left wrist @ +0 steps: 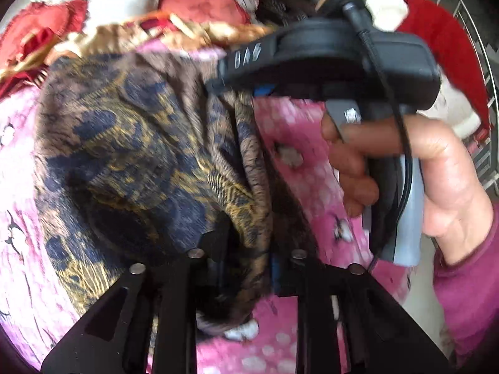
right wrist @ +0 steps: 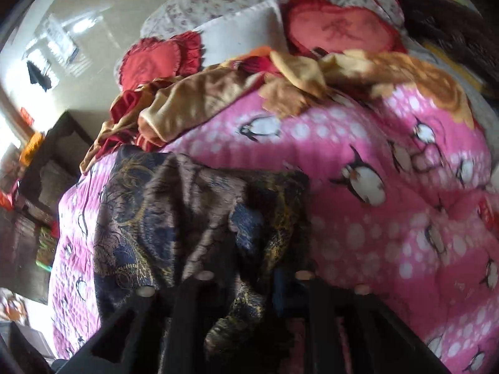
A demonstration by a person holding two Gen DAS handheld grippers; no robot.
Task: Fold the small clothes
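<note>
A brown, navy and gold patterned cloth (left wrist: 131, 143) hangs bunched over the pink penguin-print bedspread (left wrist: 18, 218). My left gripper (left wrist: 246, 258) is shut on a gathered edge of this cloth. My right gripper (left wrist: 246, 93), seen in the left wrist view with the person's hand (left wrist: 436, 168) around its handle, is shut on another edge of the same cloth. In the right wrist view the cloth (right wrist: 174, 218) drapes from my right gripper (right wrist: 252, 277) down onto the bedspread (right wrist: 389, 218). Both views are motion-blurred.
A pile of tan and red clothes (right wrist: 237, 93) lies further up the bed. Red heart-shaped cushions (right wrist: 340, 28) and a white pillow (right wrist: 246, 31) sit behind it. A white wire rack (left wrist: 480, 71) with a red hat (left wrist: 449, 40) stands at the right. Dark furniture (right wrist: 40, 174) stands left of the bed.
</note>
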